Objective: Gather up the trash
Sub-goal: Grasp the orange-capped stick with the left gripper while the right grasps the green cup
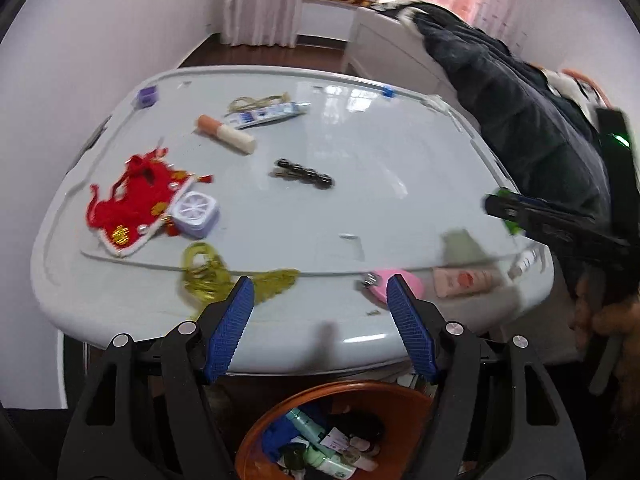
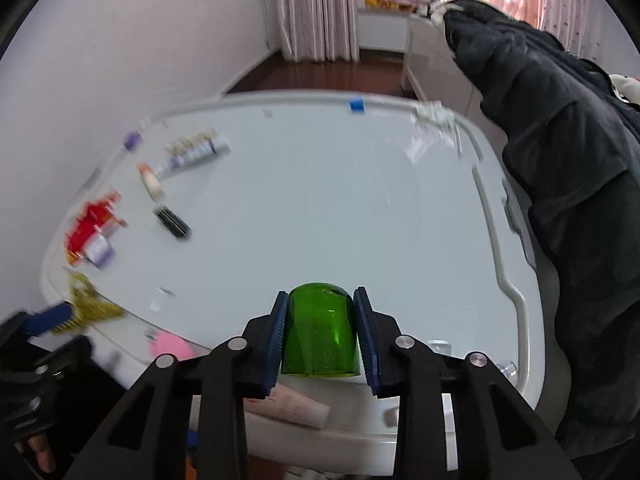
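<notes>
My right gripper [image 2: 320, 336] is shut on a green translucent plastic cup [image 2: 320, 332], held above the near edge of the pale grey table [image 2: 320, 208]. My left gripper [image 1: 320, 320] is open and empty, over the table's near edge, above an orange-brown trash bin [image 1: 344, 400] that holds tubes and bottles. On the table lie a pink tube [image 1: 464, 280], a pink round item [image 1: 400, 284], a blue-white tube [image 1: 268, 114], an orange-capped stick [image 1: 226, 134], a black hair clip [image 1: 304, 174], gold ribbon [image 1: 208, 272] and a purple case [image 1: 194, 214].
A red knitted ornament [image 1: 132, 200] lies at the table's left. A small purple box [image 1: 146, 95] sits at the far left corner. Dark clothing [image 1: 520, 120] is heaped along the right side. The right gripper [image 1: 508, 210] shows at the left wrist view's right edge.
</notes>
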